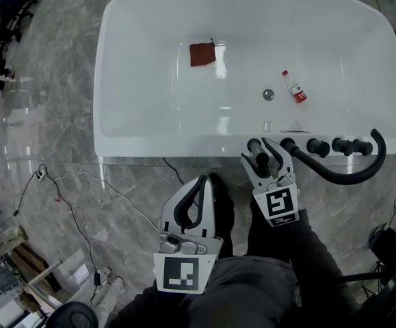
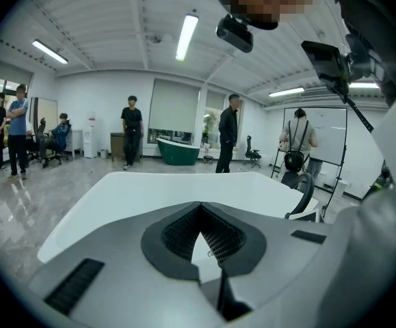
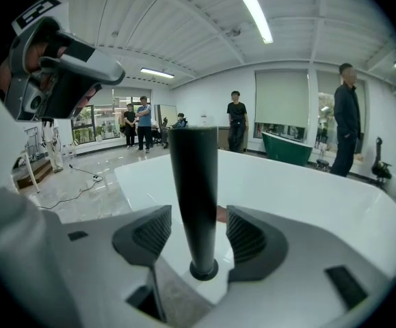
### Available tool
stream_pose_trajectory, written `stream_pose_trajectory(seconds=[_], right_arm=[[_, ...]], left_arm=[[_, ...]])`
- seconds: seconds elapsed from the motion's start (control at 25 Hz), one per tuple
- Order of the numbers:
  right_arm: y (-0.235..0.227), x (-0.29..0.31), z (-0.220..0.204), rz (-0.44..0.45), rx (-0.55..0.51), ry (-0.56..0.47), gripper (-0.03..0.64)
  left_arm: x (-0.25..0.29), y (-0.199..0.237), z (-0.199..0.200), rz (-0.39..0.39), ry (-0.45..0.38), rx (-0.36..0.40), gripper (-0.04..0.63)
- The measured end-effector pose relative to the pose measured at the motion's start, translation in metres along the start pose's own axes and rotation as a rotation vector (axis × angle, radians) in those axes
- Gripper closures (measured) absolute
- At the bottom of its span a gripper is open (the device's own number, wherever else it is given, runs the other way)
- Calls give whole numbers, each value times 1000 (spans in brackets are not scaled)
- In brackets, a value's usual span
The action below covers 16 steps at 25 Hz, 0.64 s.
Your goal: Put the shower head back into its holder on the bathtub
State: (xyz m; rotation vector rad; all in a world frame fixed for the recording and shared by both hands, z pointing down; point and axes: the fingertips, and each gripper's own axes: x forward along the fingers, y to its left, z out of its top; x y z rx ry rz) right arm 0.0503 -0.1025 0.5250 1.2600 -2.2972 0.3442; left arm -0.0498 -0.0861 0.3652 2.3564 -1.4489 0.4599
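The black shower head stands upright in its holder on the near rim of the white bathtub. My right gripper is at that rim, open, with a jaw on each side of the shower head's handle and a gap between each pad and the handle. The black hose curves away to the right. My left gripper hangs lower and nearer to me, off the tub, shut with nothing in it. In the left gripper view its pads meet at the tips.
Black tap knobs line the rim to the right of the holder. Inside the tub lie a brown cloth, a small bottle and the drain. A cable runs over the floor on the left. Several people stand far off.
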Motion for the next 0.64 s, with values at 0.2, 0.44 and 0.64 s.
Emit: stream_pose_trajectory(seconds=[0.2, 0.44, 0.64], right_arm=[[-1, 0, 3, 9, -6, -3, 371], [0, 0, 2, 12, -10, -5, 371], [0, 0, 0, 10, -14, -7, 371]], left_arm=[[1, -1, 1, 5, 3, -5, 592], [1, 0, -1, 16, 7, -15, 592], [0, -2, -4, 16, 1, -15, 592]])
